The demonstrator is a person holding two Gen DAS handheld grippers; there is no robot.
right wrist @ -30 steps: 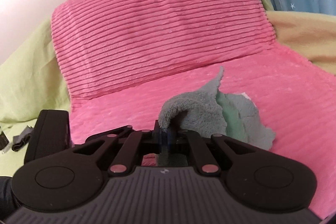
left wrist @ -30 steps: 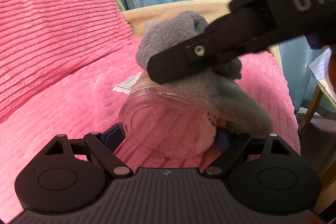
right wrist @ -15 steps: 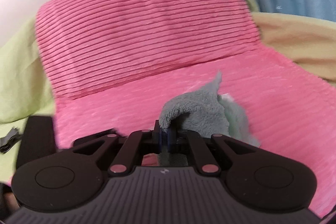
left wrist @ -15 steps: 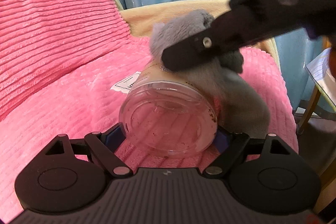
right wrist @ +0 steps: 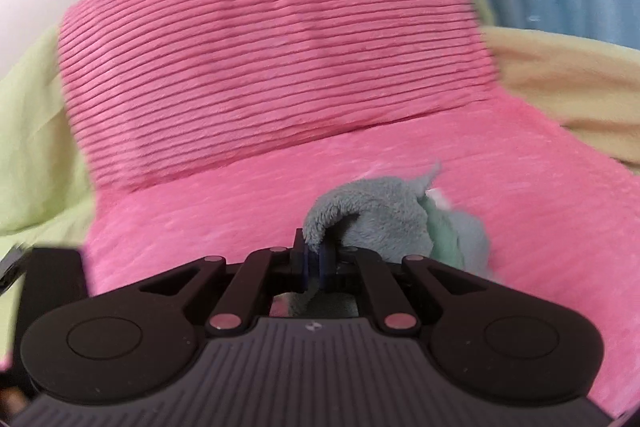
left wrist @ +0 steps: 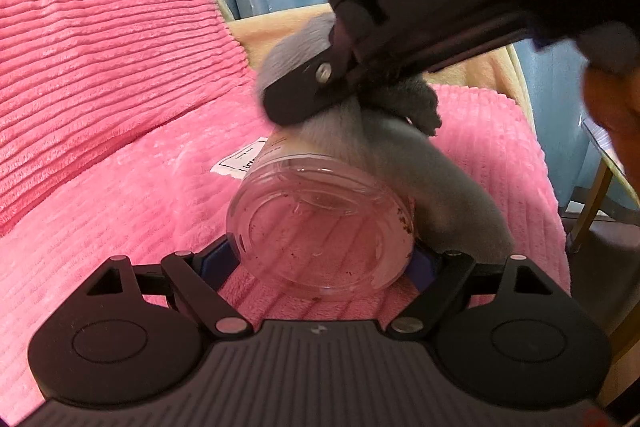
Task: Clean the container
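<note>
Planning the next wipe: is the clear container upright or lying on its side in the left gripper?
On its side: the container shows its round base to the left wrist camera, clamped in the left gripper, with the grey cloth draped over it.

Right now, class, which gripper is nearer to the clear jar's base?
Left. The left gripper clamps the clear jar at its base; the right gripper, shut on the grey cloth, works further up its side.
</note>
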